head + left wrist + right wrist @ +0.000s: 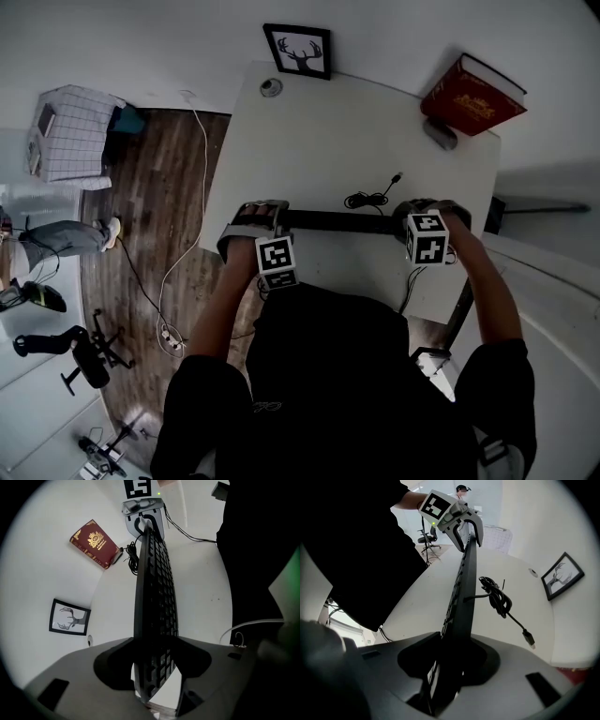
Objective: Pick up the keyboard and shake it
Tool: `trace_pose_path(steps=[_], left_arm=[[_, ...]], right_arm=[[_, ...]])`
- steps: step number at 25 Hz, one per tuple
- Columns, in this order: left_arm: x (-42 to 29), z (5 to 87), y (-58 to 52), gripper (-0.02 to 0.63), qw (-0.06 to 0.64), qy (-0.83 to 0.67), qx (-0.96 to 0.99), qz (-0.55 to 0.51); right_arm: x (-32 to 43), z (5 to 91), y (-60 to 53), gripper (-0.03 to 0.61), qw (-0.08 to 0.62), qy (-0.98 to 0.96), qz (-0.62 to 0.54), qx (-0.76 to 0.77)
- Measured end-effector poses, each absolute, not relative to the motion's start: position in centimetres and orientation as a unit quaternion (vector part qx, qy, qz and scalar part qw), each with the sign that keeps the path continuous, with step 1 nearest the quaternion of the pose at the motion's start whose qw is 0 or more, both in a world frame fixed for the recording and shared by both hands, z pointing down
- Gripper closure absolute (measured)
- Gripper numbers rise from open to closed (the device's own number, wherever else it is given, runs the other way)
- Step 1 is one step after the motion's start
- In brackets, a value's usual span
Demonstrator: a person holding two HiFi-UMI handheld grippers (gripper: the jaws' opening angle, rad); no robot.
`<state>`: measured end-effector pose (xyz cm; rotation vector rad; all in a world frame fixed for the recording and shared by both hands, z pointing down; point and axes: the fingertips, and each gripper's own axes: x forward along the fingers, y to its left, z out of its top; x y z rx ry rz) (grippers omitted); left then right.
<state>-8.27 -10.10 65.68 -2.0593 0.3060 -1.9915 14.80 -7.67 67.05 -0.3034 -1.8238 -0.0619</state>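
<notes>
A black keyboard (337, 222) stands on its long edge above the white table (319, 141), stretched between my two grippers. My left gripper (255, 217) has its jaws on the keyboard's left end; in the left gripper view the keyboard (157, 588) runs away from between the pads, keys facing right. My right gripper (427, 217) clamps the other end, and the keyboard (464, 588) rises out of its jaws in the right gripper view. Its coiled black cable (370, 198) lies on the table behind it.
A red book (472, 96) lies at the table's far right corner. A framed deer picture (298, 51) leans at the back edge beside a small round object (271, 88). On the wooden floor to the left are cables and an office chair (84, 352).
</notes>
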Motion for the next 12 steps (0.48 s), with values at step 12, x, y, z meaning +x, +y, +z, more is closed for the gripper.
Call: trace_pose_path(steps=[12], left_arm=[[-8.4, 64.7, -8.4, 0.423, 0.147, 0.114, -0.690, -0.699]], right_arm=[[14.6, 66.8, -6.3, 0.457, 0.600, -0.793, -0.069, -0.088]])
